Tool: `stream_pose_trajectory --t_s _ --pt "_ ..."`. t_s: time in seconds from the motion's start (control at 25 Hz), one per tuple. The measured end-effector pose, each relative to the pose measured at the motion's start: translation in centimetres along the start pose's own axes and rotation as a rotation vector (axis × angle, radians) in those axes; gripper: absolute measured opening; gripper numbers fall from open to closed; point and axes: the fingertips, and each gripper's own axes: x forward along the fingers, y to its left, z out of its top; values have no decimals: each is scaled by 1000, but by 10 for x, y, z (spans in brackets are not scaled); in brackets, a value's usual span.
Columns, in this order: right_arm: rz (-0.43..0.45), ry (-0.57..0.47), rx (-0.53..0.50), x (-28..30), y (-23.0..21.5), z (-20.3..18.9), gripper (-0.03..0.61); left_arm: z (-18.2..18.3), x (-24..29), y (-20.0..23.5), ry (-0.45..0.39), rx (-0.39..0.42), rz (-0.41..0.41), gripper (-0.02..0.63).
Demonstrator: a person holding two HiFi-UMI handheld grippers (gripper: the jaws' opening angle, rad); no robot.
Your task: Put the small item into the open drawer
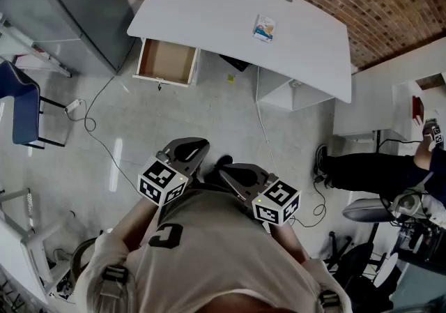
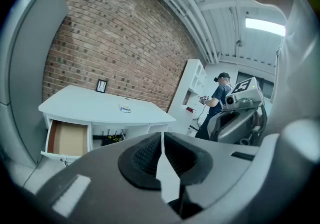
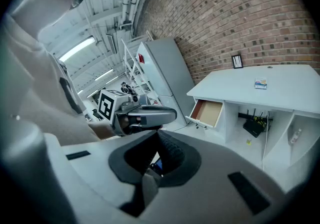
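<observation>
Flat packet nr surface right edge: prob light, thin, slick; pinch across short edge. L claw, R claw both clenched, empty.

Rough red brick wall, smooth matt white desk, brown wood-look drawer, glossy pale floor

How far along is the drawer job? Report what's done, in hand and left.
Done: the drawer stands open. In hand: nothing. The left gripper and right gripper are shut and empty, well short of the desk. Left: all the handling. The item lies on the desk top, to be picked up and put in the drawer.
</observation>
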Motion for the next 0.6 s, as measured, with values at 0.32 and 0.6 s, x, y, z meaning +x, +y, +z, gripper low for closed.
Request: stream_pose_trajectory --t_s 0.32,0.6 --pt "-53 -57 -127 -44 -1 11 5 39 6 -25 -87 106 24 20" --pt "-115 -171 -93 -105 -14 1 6 49 22 -54 -91 137 61 20"
